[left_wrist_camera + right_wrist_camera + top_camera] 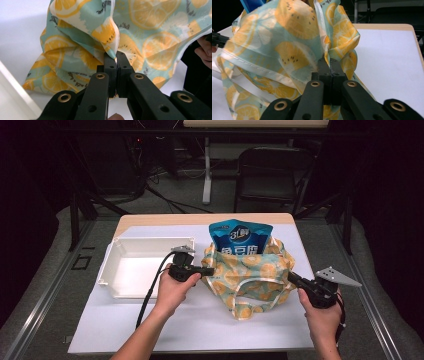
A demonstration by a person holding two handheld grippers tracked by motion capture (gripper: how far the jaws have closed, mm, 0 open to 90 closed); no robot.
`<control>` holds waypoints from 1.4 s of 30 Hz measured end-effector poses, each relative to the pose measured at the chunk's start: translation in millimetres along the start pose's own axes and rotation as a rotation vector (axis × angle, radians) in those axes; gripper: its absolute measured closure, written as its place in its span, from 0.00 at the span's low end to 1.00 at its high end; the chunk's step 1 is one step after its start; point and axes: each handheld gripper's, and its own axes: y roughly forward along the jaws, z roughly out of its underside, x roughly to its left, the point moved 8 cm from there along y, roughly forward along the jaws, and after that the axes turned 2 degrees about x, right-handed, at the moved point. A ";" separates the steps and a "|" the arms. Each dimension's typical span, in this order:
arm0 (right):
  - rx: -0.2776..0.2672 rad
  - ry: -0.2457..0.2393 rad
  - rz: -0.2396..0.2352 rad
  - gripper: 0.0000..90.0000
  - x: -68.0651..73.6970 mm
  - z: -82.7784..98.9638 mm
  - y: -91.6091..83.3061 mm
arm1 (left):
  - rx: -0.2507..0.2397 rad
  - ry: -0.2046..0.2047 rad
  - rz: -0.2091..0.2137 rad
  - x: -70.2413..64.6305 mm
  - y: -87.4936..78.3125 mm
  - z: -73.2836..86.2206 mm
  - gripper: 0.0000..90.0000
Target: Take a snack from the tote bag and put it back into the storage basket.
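A lemon-print cloth bag (255, 275) lies crumpled in the middle of the white table, with a blue snack pouch (241, 237) standing up out of its far side. My left gripper (210, 271) is shut on the bag's left edge; in the left gripper view its jaws pinch a fold of the printed cloth (110, 40). My right gripper (292, 278) is shut on the bag's right edge, and in the right gripper view the cloth (294, 40) rises from between the closed jaws, with a corner of the blue pouch (253, 5) at top left.
An empty white rectangular bin (118, 280) sits left of the bag, close behind my left hand. The white table cover (200, 325) stretches toward the near edge. A black chair (272, 175) and a desk leg stand beyond the table's far edge.
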 end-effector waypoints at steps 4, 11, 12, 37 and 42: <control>-0.006 0.026 0.009 1.00 -2.5 -3.3 6.1 | 0.030 0.064 -0.095 4.0 1.6 3.7 0.99; -0.012 -0.016 -0.002 1.00 12.5 -10.8 25.4 | 0.123 0.159 -0.215 8.4 8.0 16.7 0.99; -0.014 -0.021 0.004 1.00 12.8 -11.0 27.0 | 0.134 0.167 -0.218 7.5 9.5 18.8 0.99; 0.282 0.014 0.133 0.99 -35.4 56.6 63.0 | 0.070 0.066 -0.364 12.1 44.7 75.9 0.99; 0.301 0.021 0.116 0.98 -36.6 63.5 65.7 | 0.094 0.061 -0.363 14.7 45.4 84.3 0.96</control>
